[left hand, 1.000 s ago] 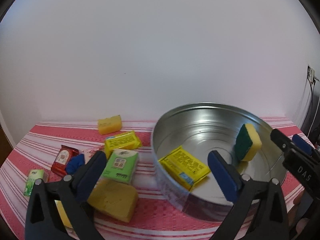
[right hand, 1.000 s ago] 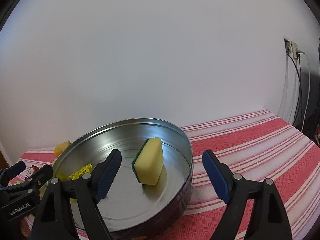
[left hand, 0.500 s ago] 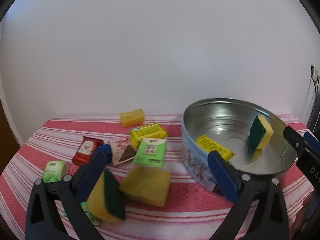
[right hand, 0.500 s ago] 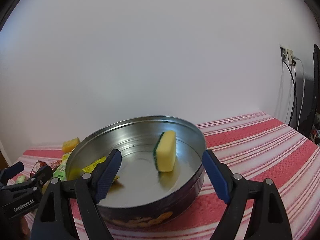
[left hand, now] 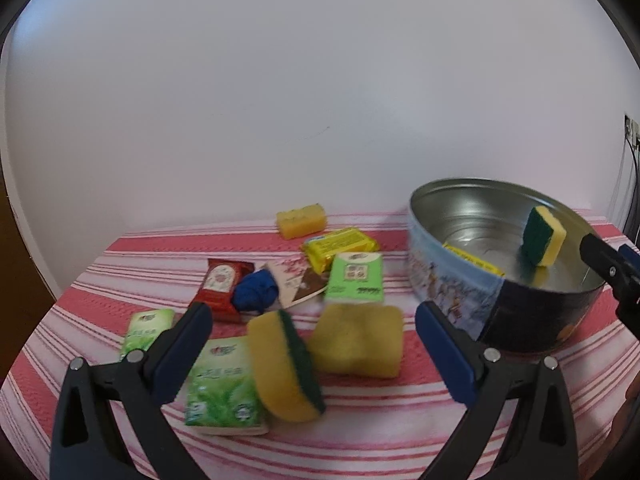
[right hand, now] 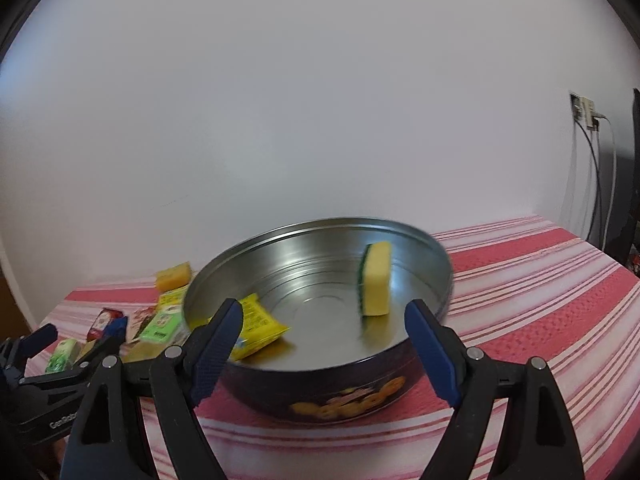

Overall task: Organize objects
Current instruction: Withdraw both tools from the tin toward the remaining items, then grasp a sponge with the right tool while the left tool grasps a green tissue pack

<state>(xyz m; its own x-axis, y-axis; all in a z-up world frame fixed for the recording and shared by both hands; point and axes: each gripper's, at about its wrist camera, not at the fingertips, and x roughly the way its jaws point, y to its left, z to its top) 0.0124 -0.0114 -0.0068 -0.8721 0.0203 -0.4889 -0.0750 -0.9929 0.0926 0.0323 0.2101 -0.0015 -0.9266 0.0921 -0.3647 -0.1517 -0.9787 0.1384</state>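
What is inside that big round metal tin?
Inside the tin are a yellow-and-green sponge standing on edge and a yellow packet. The near wall hides part of the floor.

I see a red-and-white striped cloth (right hand: 540, 280) covering the counter, a white wall (right hand: 300, 120) behind, and a socket with cables (right hand: 588, 114) near the right edge.
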